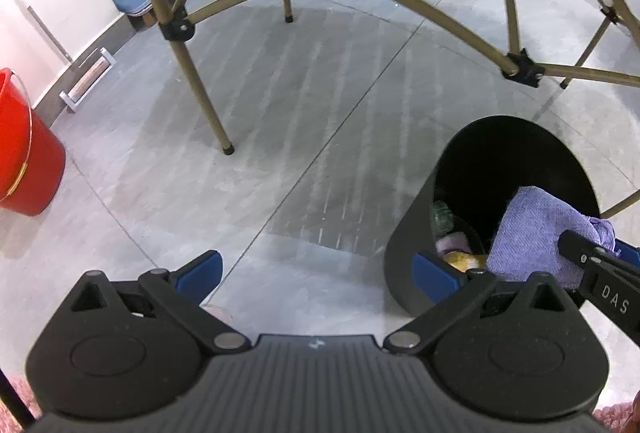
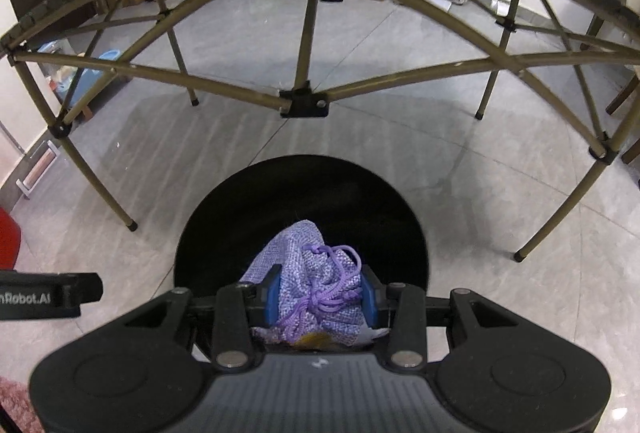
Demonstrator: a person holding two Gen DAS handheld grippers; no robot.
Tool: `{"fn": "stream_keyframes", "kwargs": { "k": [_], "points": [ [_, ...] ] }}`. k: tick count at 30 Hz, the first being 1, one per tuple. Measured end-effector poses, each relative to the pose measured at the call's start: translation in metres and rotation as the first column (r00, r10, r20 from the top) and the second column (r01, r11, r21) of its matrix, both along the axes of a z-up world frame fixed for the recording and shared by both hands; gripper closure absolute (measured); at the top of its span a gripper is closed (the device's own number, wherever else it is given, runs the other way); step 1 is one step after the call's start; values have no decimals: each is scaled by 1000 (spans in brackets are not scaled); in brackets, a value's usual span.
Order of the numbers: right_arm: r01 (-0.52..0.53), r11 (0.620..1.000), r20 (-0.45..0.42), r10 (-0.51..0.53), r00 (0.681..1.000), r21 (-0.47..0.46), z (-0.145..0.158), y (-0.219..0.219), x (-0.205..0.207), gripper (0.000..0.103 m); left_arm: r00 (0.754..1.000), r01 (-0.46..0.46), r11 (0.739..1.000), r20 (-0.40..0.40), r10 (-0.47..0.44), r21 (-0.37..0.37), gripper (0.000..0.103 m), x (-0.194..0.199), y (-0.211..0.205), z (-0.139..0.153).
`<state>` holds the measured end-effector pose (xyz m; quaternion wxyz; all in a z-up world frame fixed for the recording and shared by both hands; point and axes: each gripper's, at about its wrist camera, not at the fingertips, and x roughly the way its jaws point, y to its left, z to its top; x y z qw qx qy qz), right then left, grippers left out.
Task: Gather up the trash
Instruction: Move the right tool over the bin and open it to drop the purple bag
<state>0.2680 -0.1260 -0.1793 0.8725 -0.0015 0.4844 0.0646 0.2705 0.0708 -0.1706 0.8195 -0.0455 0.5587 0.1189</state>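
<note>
The right gripper (image 2: 320, 297) has its blue pads pressed together on a purple drawstring pouch (image 2: 316, 273), and it holds the pouch over the open mouth of the black trash bin (image 2: 192, 245). The pouch's cord hangs in loops between the pads. The left gripper (image 1: 316, 273) has its jaws wide apart and holds nothing; its right pad is just beside the bin's outer wall. Inside the bin some trash (image 1: 452, 237) lies at the bottom: something green, something pink and something yellow. Behind the bin stands a folding table frame (image 2: 304, 101) with thin olive legs on the grey tiled floor (image 1: 280, 113). A red bucket (image 1: 24, 161) stands well apart, at the left. On the right gripper's side the letters "DAS" can be read, and on the left gripper's side "nRobot.AI".
</note>
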Motion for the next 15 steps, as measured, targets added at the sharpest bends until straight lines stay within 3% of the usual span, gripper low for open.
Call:
{"fn": "stream_keyframes", "kwargs": {
  "k": [15],
  "points": [
    [4, 1000, -108, -4, 994, 0, -35, 14, 23, 65, 997, -47, 999, -67, 48, 23, 0, 7, 16, -21]
  ]
}}
